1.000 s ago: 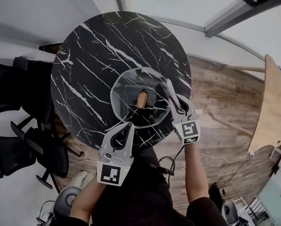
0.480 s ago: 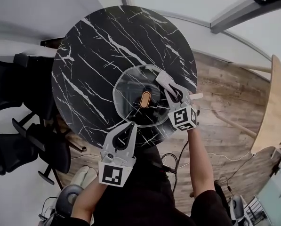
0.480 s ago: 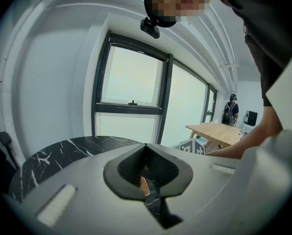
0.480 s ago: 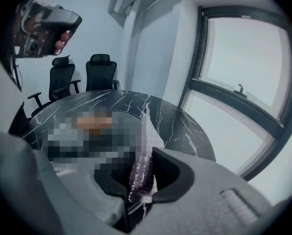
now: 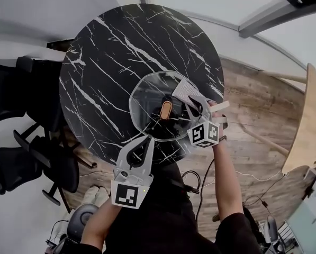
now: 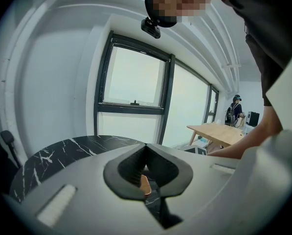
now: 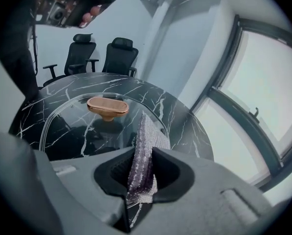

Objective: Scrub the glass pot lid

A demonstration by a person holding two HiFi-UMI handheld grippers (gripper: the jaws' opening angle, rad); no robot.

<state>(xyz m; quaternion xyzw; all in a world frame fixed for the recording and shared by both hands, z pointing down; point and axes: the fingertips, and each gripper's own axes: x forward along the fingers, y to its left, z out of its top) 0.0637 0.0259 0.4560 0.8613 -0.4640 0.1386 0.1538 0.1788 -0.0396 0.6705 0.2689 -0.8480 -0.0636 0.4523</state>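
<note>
On the round black marble tabletop (image 5: 105, 52), toward 5 o'clock from its centre, lies one glass pot lid (image 5: 147, 97), flat, with one tan oval knob (image 5: 166, 109) at its middle. Two tongs are at it. At the lid's 7 o'clock rim sit the left tongs (image 5: 146, 140); the left gripper view shows their dark pads met at the tips, with the knob seen through the gap behind them, and I cannot tell whether the rim is pinched there. From 4 o'clock the right tongs (image 5: 190, 100) reach in over the lid, and they are clamped on one silvery, glittering scrub cloth (image 5: 182, 90). The cloth stands up from between the pads and lies over the glass at about 2 o'clock of the knob. In the right gripper view, two black office chairs (image 7: 79, 50) stand beyond the tabletop's far edge, side by side. One light wooden table (image 5: 306, 120) stands at 3 o'clock, well apart from the tabletop, on a plank floor (image 5: 253, 105).
</note>
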